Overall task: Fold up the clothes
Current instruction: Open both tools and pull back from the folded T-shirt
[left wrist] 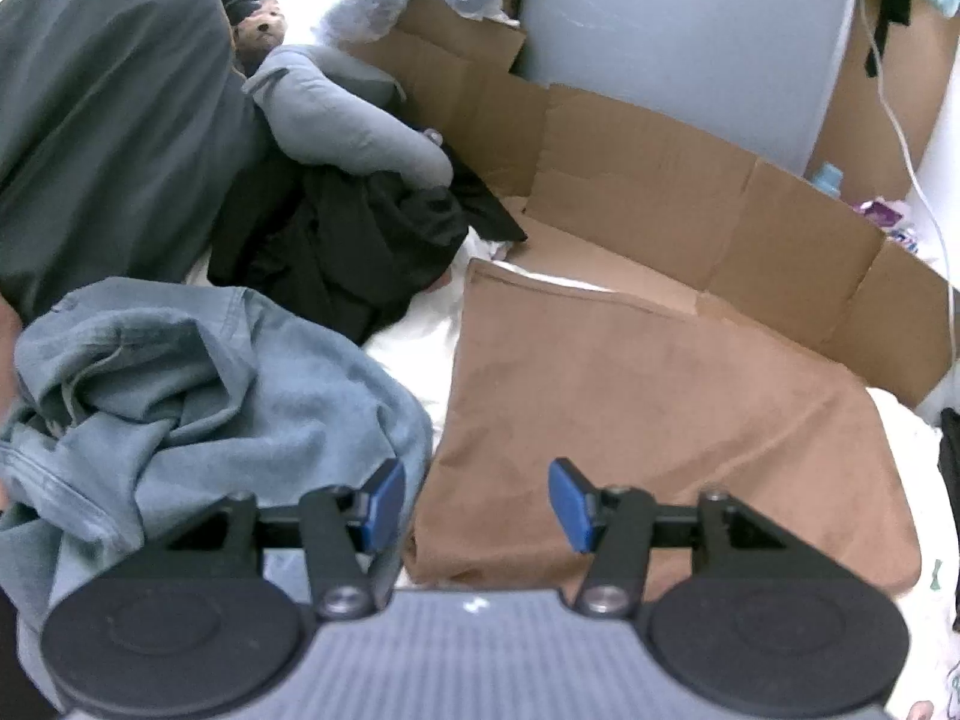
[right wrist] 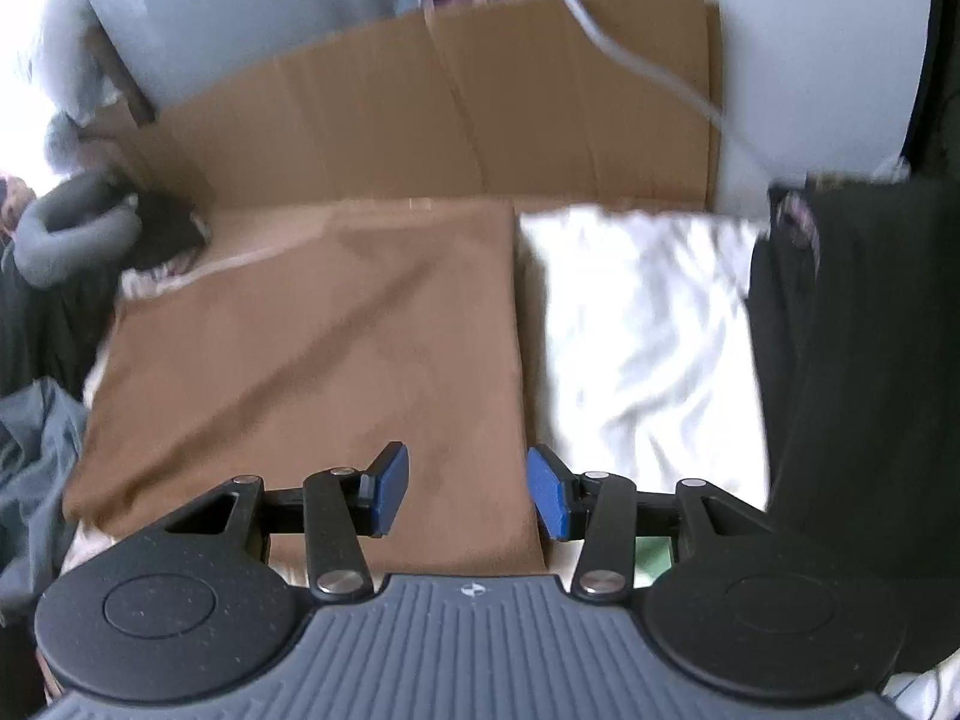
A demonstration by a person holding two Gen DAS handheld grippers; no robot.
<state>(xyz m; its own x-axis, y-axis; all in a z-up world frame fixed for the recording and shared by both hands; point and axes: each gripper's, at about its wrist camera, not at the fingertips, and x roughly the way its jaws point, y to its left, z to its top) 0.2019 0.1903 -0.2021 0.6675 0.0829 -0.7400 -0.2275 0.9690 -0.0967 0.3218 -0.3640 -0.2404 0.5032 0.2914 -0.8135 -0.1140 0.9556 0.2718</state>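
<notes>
Left tool [left wrist: 477, 501] and right tool [right wrist: 468, 492] angled downward over folded brown cloth [left wrist: 660, 396], jaws apart, empty.

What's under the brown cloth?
The brown cloth lies flat on a white sheet, and its far edge reaches the cardboard. Whatever sits directly beneath its middle is covered, so that can't be seen.

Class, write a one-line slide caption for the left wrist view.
Open left gripper hovers over a folded brown cloth, with a crumpled blue garment beside it.
</notes>
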